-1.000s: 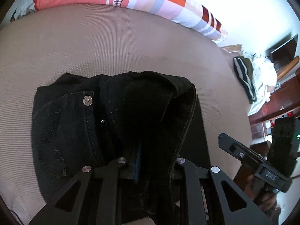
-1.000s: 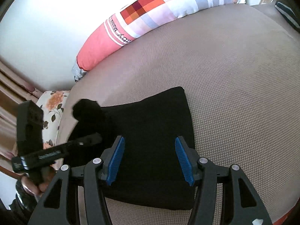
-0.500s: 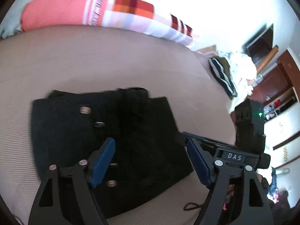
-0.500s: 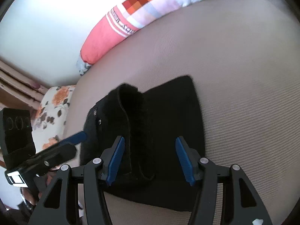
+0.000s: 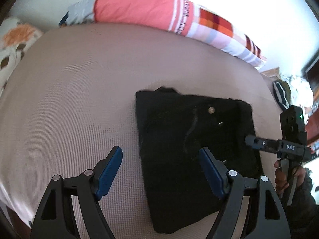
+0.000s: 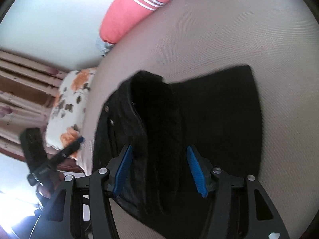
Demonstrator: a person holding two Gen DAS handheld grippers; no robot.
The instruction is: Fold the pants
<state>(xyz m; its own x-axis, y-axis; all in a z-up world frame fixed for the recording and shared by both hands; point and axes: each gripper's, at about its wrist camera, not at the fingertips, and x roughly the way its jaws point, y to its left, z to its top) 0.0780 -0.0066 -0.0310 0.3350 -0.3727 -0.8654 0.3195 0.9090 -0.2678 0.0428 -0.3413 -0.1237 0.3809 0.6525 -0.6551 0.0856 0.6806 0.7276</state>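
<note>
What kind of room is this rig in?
Most likely a bedroom: the black pants lie on a bed, with a long striped bolster pillow against the wall and a floral pillow beside it.

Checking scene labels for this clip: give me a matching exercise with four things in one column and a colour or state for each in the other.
Things:
1. pants
2. long pillow
3. left tool
4. floral pillow

Descriptions:
A. white with orange flowers
B. open, holding nothing
C. black, folded on the bed
D. coral with checked patches

Pairs: 1-C, 2-D, 3-B, 4-A
</note>
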